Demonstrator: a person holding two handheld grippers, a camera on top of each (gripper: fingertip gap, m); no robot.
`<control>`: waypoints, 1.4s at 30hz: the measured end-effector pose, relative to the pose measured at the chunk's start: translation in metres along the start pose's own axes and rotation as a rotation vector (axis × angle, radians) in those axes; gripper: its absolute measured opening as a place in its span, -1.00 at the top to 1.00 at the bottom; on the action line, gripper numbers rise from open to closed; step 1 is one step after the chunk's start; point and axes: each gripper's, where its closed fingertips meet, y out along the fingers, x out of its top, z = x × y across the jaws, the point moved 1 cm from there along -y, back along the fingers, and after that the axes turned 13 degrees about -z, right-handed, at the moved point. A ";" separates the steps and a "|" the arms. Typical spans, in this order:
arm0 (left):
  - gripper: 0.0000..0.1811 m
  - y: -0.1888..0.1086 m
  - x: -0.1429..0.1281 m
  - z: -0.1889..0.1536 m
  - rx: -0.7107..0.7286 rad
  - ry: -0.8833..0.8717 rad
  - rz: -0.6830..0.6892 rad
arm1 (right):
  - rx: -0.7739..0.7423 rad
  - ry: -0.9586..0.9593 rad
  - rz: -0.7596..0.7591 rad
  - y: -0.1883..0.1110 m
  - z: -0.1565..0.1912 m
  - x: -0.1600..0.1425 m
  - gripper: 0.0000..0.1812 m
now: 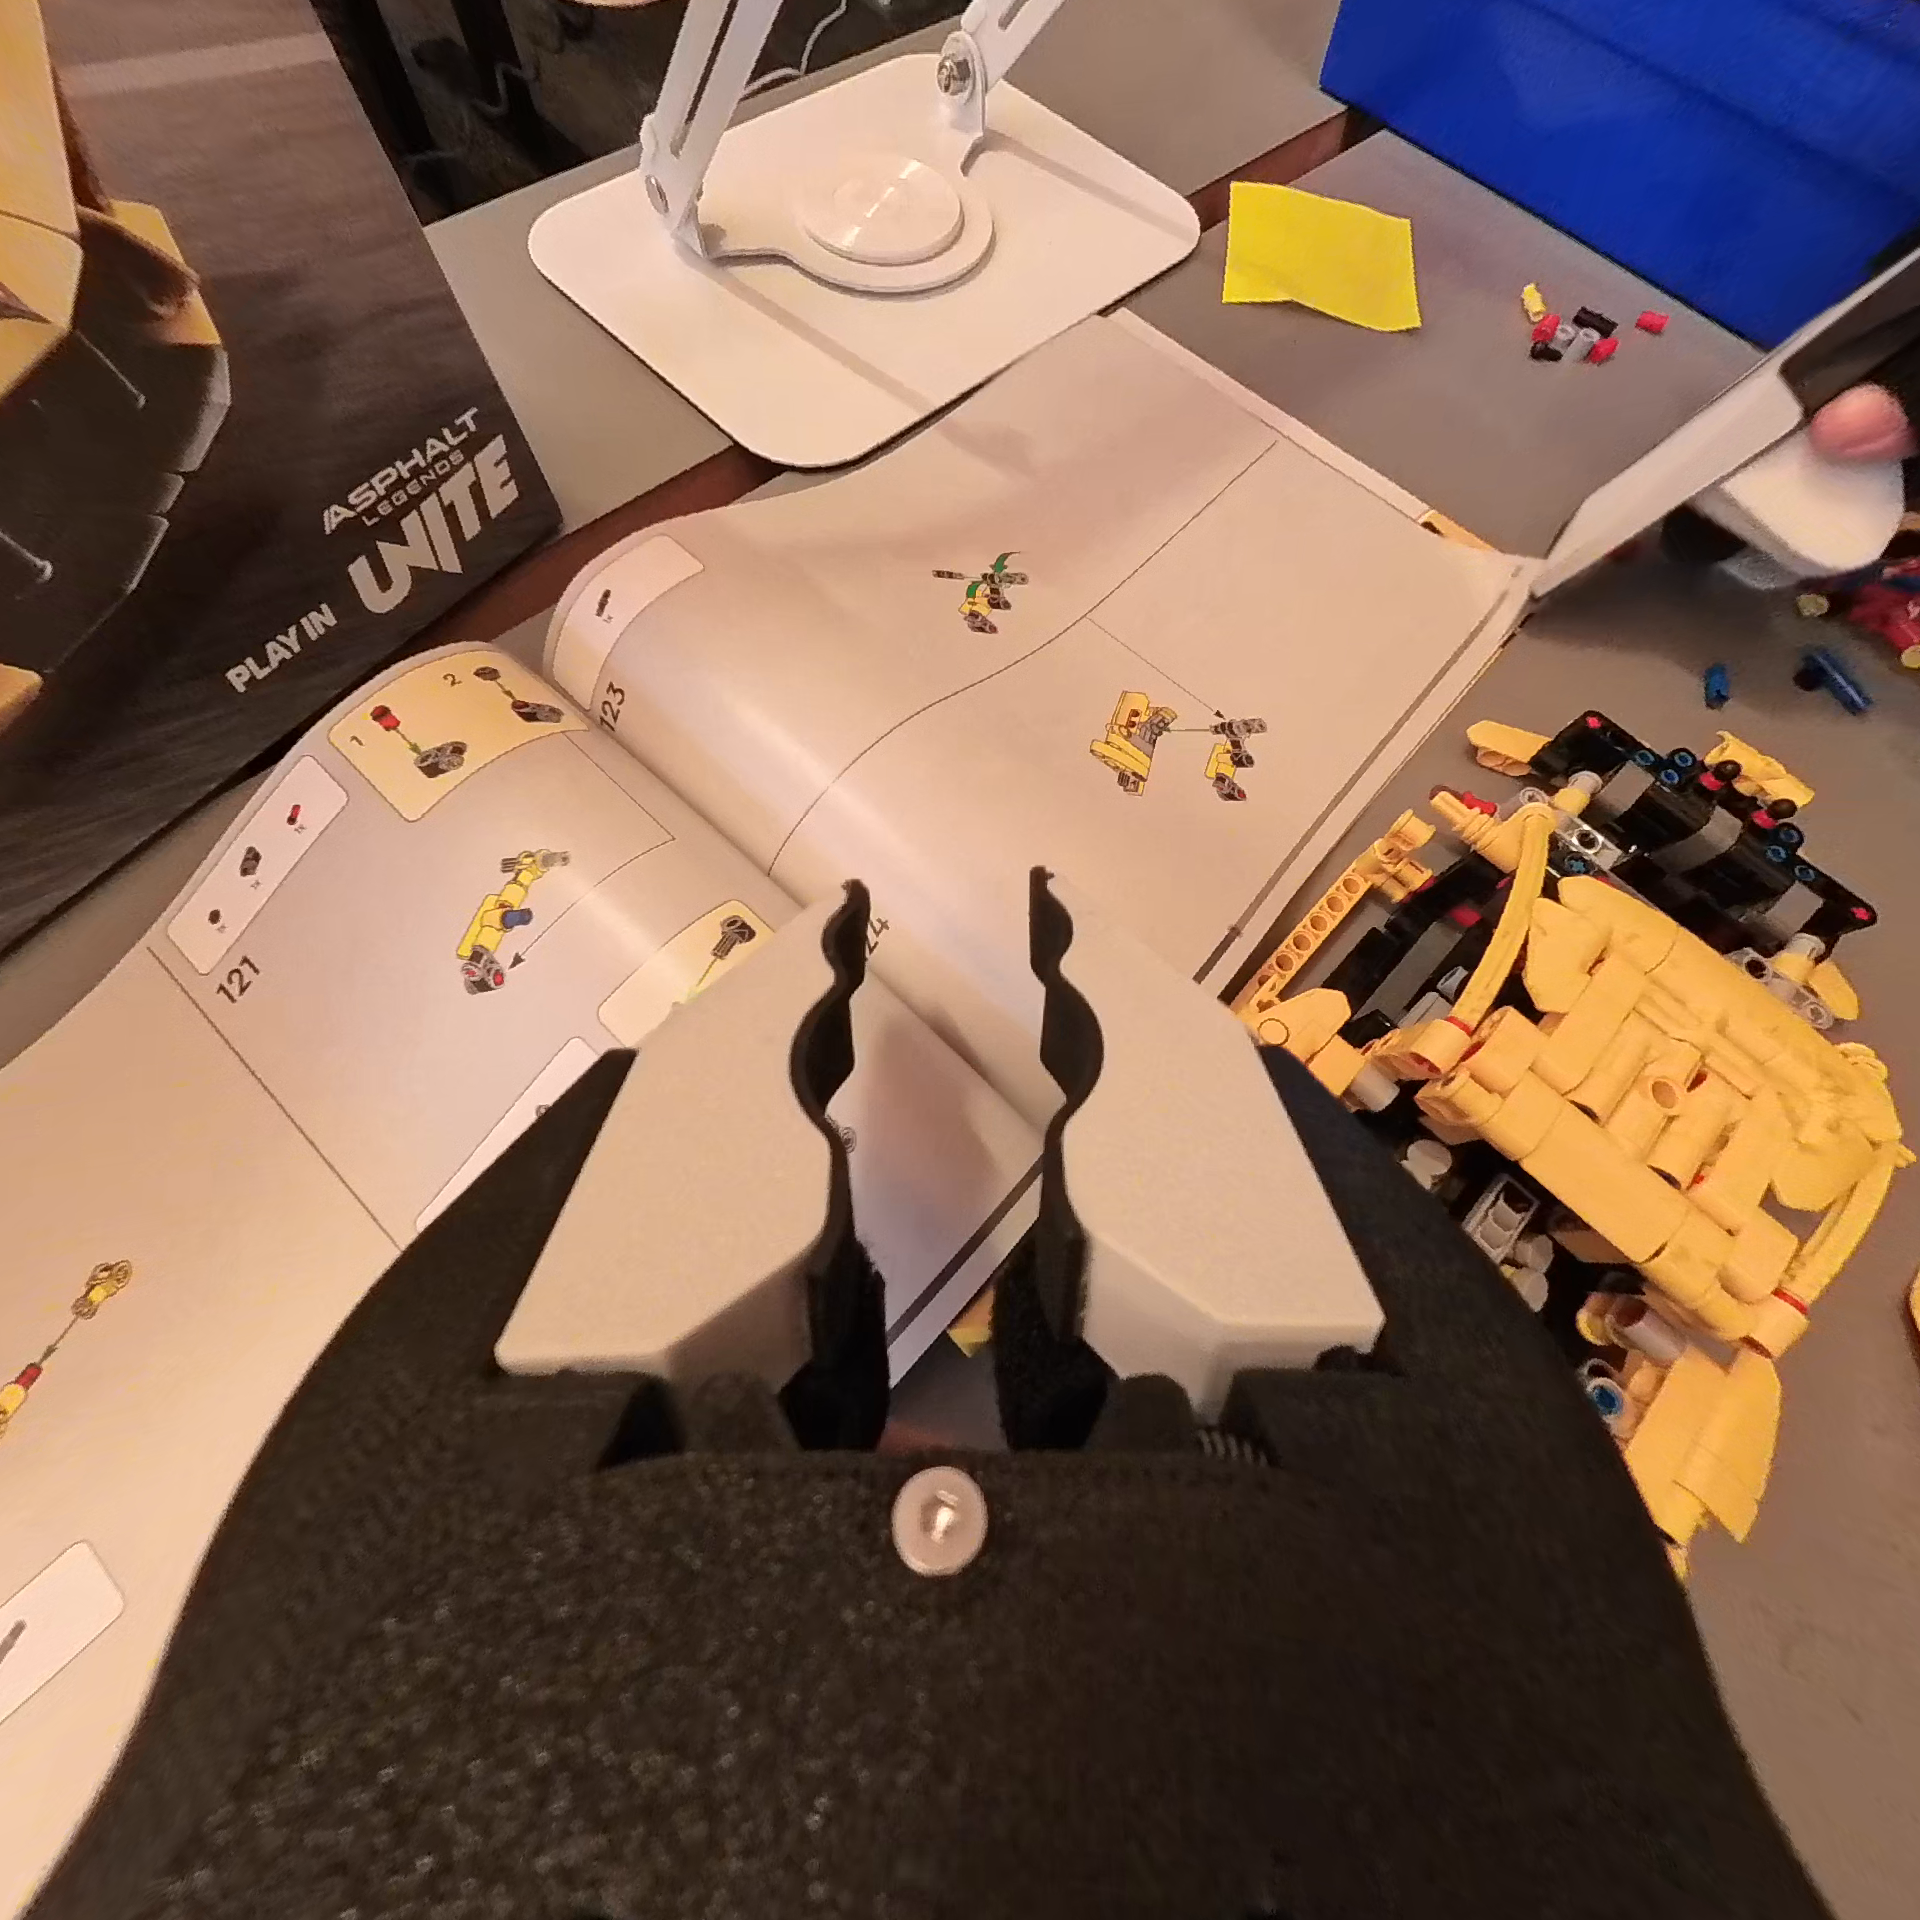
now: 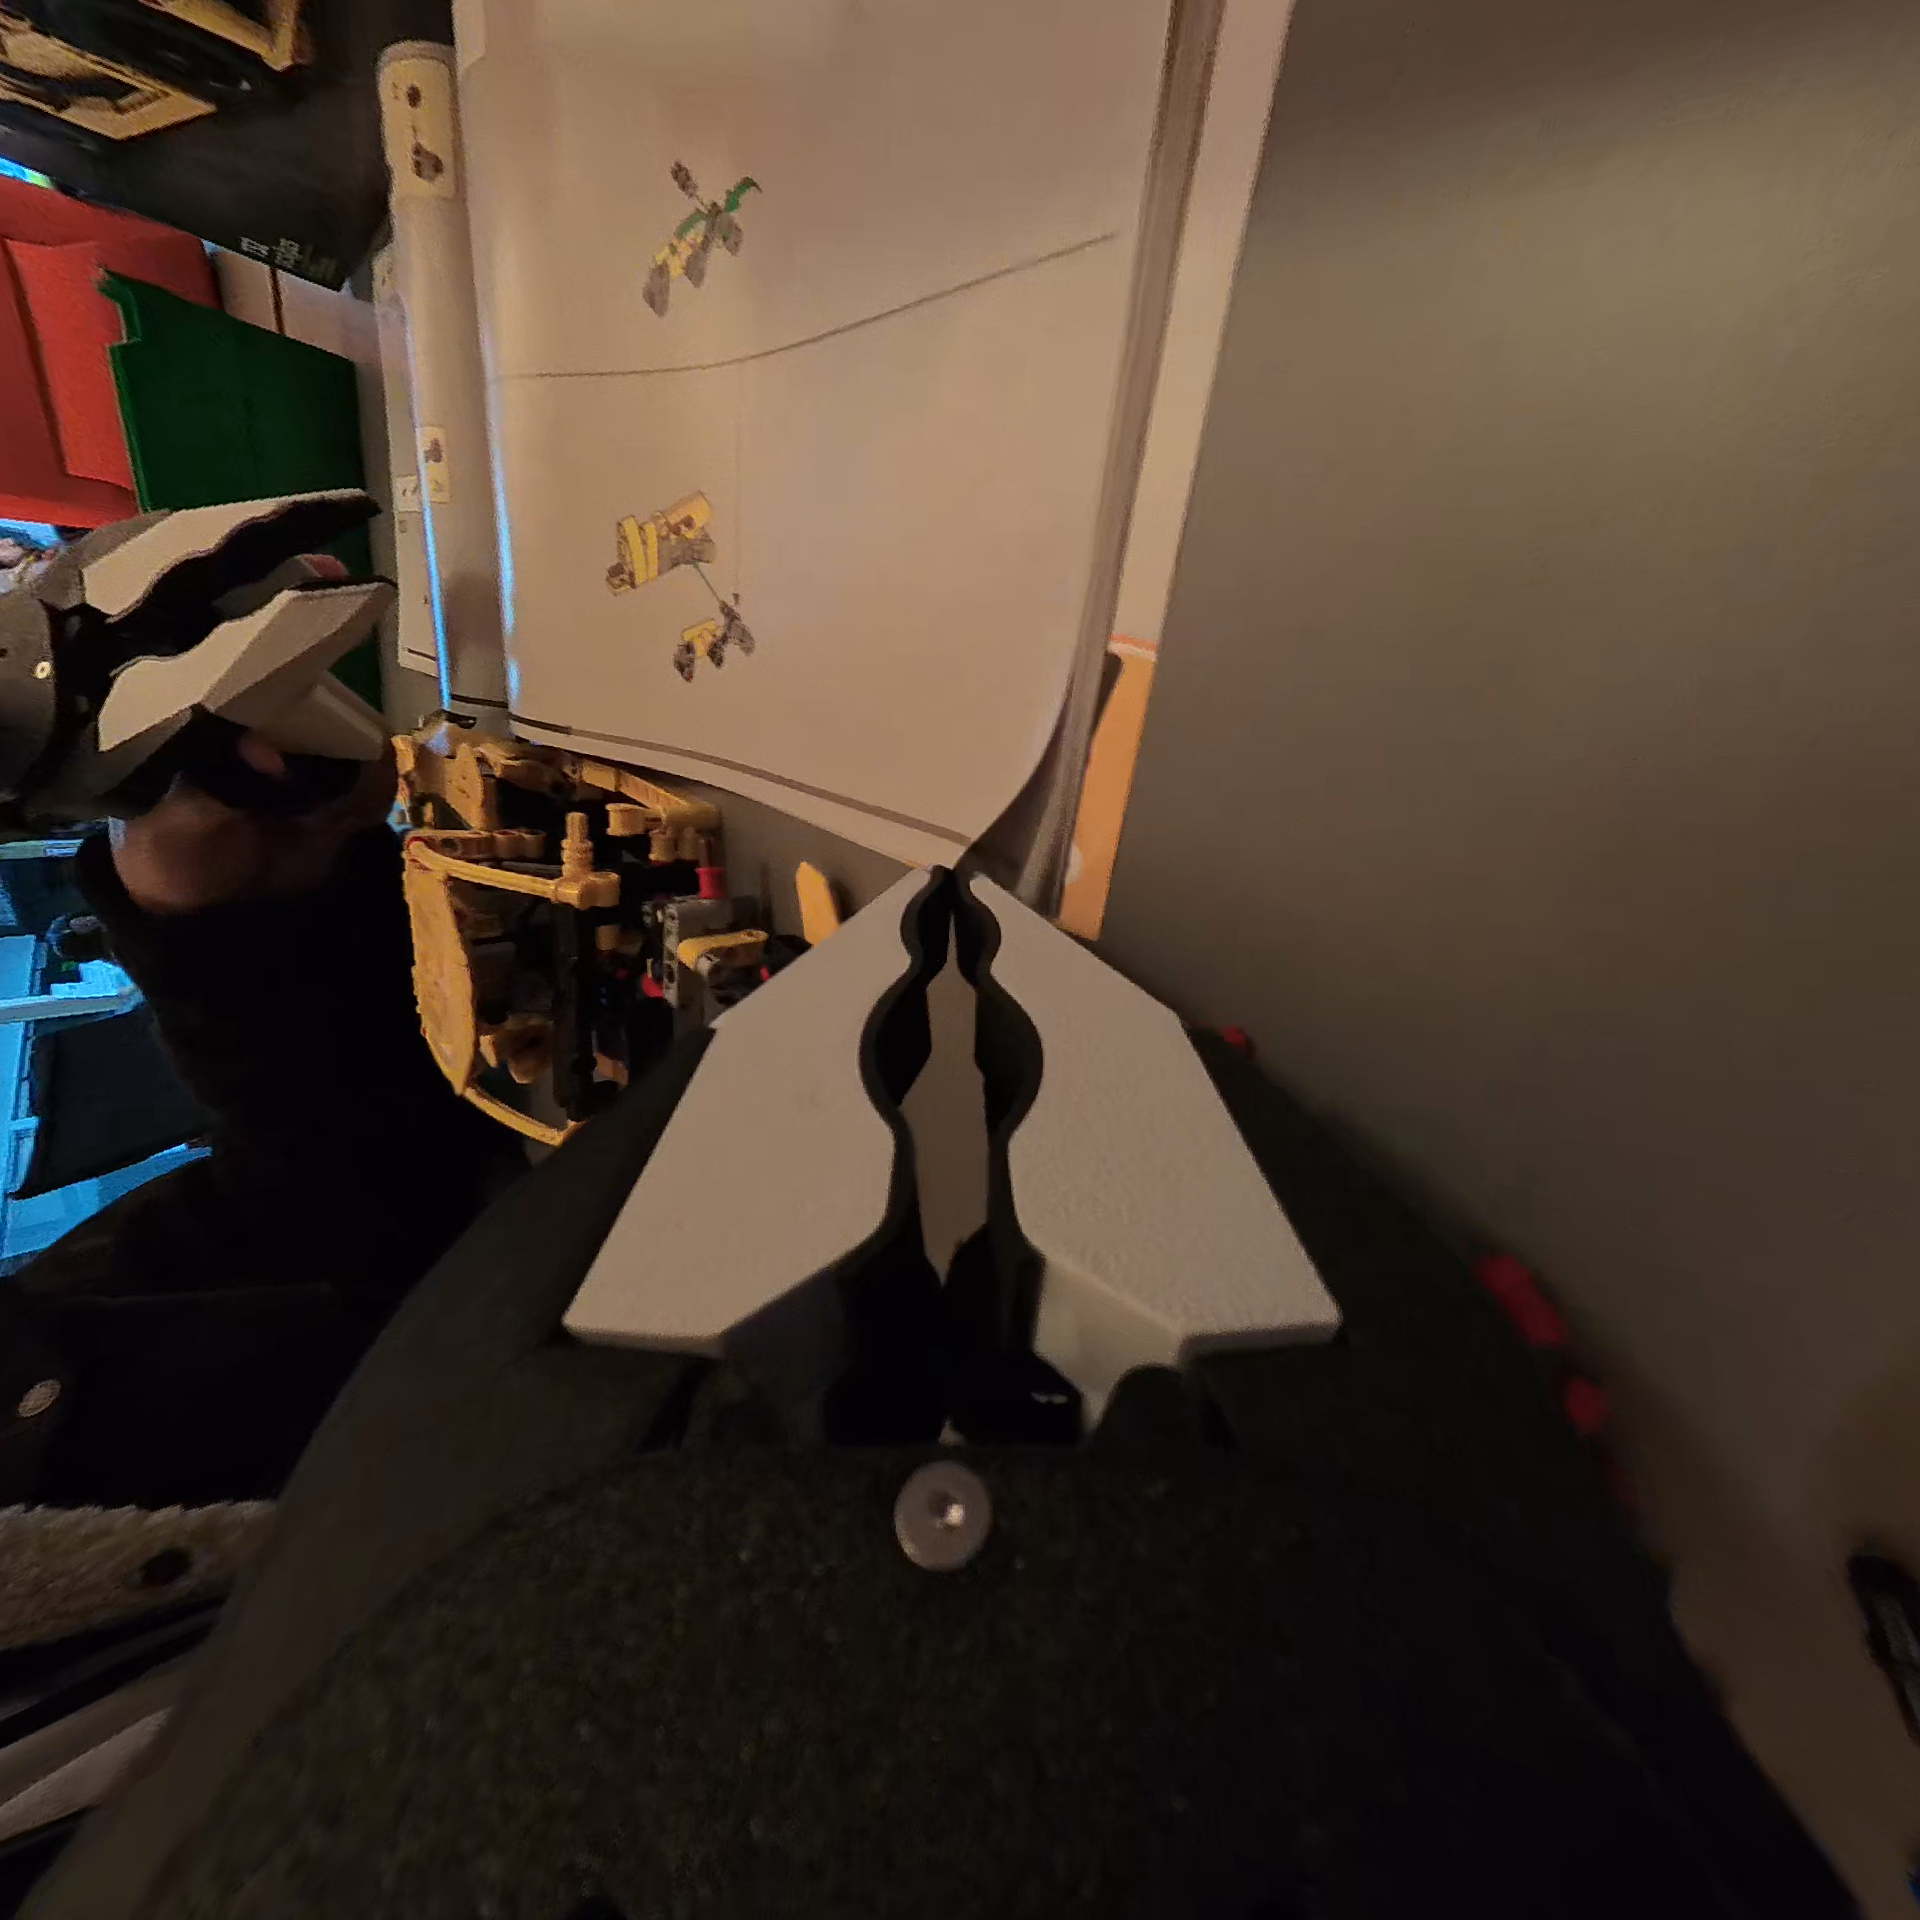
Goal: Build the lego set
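Observation:
The instruction booklet (image 1: 935,675) lies open on the grey table. My left gripper (image 1: 945,888) hovers open and empty over its lower middle. A half-built yellow and black lego car (image 1: 1558,1039) sits to the right of the booklet. My right gripper (image 1: 1548,577) is at the booklet's far right corner. In the right wrist view the right gripper (image 2: 951,878) is shut on the curled corner of a booklet page (image 2: 831,468), with paper showing between its fingers. The car (image 2: 520,935) and the open left gripper (image 2: 379,551) show to its left.
The dark lego box (image 1: 208,416) stands at the left. A white stand base (image 1: 862,239) sits behind the booklet. A yellow paper (image 1: 1320,255), a blue bin (image 1: 1662,135), small red and black pieces (image 1: 1579,332) and blue pins (image 1: 1829,681) lie at the right. The grippers' ends are close to 25 cm from one another.

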 end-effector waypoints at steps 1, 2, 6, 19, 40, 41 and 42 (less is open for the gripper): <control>0.66 0.000 0.001 0.000 0.000 0.002 -0.003 | 0.006 -0.016 -0.016 -0.001 0.004 0.003 1.00; 0.66 0.000 0.002 -0.001 -0.002 0.005 -0.008 | 0.027 -0.031 -0.034 -0.001 0.010 0.007 1.00; 0.66 -0.001 0.009 -0.009 -0.034 0.024 -0.041 | 0.170 -0.105 -0.105 -0.001 0.052 0.020 1.00; 0.56 -0.012 0.059 -0.077 -0.202 0.223 -0.298 | 0.535 -0.288 -0.238 0.026 0.206 0.020 1.00; 1.00 -0.133 0.041 0.074 0.416 -0.243 -0.431 | 0.432 -0.678 -0.482 -0.003 0.199 0.041 0.43; 1.00 -0.142 0.031 0.083 0.426 -0.292 -0.421 | 0.416 -0.737 -0.469 -0.001 0.200 0.038 0.39; 1.00 -0.149 0.022 0.090 0.437 -0.331 -0.408 | 0.388 -0.794 -0.450 0.001 0.201 0.036 0.37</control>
